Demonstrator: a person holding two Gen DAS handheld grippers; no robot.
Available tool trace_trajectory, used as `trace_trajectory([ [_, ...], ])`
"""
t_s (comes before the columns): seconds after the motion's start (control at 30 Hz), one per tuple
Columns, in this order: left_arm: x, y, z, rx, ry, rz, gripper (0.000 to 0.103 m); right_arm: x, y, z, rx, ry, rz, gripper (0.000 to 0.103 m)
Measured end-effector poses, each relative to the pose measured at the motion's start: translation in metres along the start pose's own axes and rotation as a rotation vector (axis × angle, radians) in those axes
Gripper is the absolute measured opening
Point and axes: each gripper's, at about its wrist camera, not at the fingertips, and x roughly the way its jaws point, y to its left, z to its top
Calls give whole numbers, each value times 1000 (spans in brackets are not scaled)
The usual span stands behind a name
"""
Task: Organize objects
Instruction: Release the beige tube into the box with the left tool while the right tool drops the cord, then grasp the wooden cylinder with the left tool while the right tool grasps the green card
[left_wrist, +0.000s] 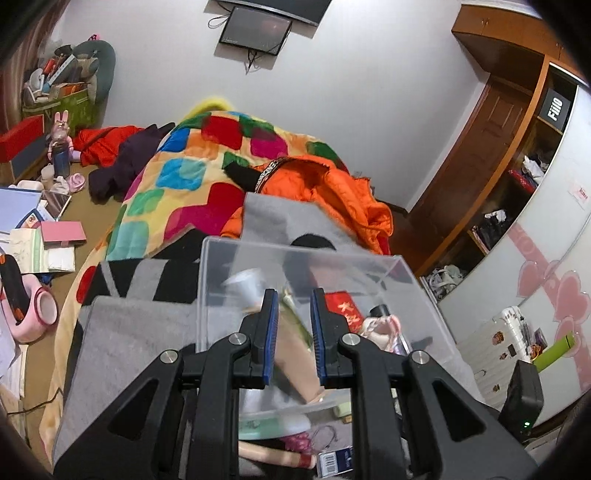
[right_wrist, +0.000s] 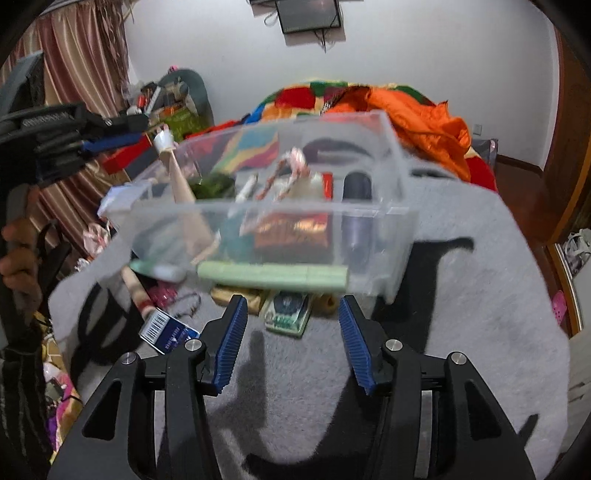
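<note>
A clear plastic box (right_wrist: 369, 229) sits on a grey blanket (right_wrist: 461, 295) on the bed, with several items inside: a red packet (right_wrist: 291, 232), a dark bottle (right_wrist: 356, 210), a wooden cone-shaped piece (right_wrist: 183, 192). The box also shows in the left wrist view (left_wrist: 229, 280). My left gripper (left_wrist: 294, 299) hovers over the box with its jaws a small way apart around the wooden piece (left_wrist: 291, 358); whether they grip it is unclear. My right gripper (right_wrist: 291, 308) is open and empty, just in front of the box. A green stick (right_wrist: 273, 275), a blue card box (right_wrist: 166, 332) and a banknote (right_wrist: 288, 314) lie by the box.
A colourful quilt (left_wrist: 177, 184) and an orange jacket (left_wrist: 332, 192) lie on the bed behind the box. Books and a pink toy (left_wrist: 33, 314) clutter the left side. A wardrobe (left_wrist: 517, 184) stands to the right. The left gripper's body shows at the left of the right wrist view (right_wrist: 55, 144).
</note>
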Motion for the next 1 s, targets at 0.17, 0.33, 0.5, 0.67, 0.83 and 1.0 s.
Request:
trace_trajectory([
  [0.17, -4, 2, -12, 28, 8, 22, 17, 8, 5, -4, -8, 11, -21, 38],
  [0.33, -12, -4, -27, 71, 23, 21, 22, 10, 4, -3, -13, 11, -32, 27],
  [0.5, -29, -9, -45, 112, 6, 52, 49, 6, 7, -5, -18, 2, -34, 25],
  [0.67, -41, -9, -66, 151, 14, 90, 60, -1, 3, -11, -9, 2, -12, 25],
  [0.83, -34, -4, -87, 153, 66, 91, 70, -10, 4, -22, -18, 4, -3, 24],
  [1.0, -10, -2, -105, 170, 149, 99, 80, -18, 4, -30, -31, 6, -1, 24],
])
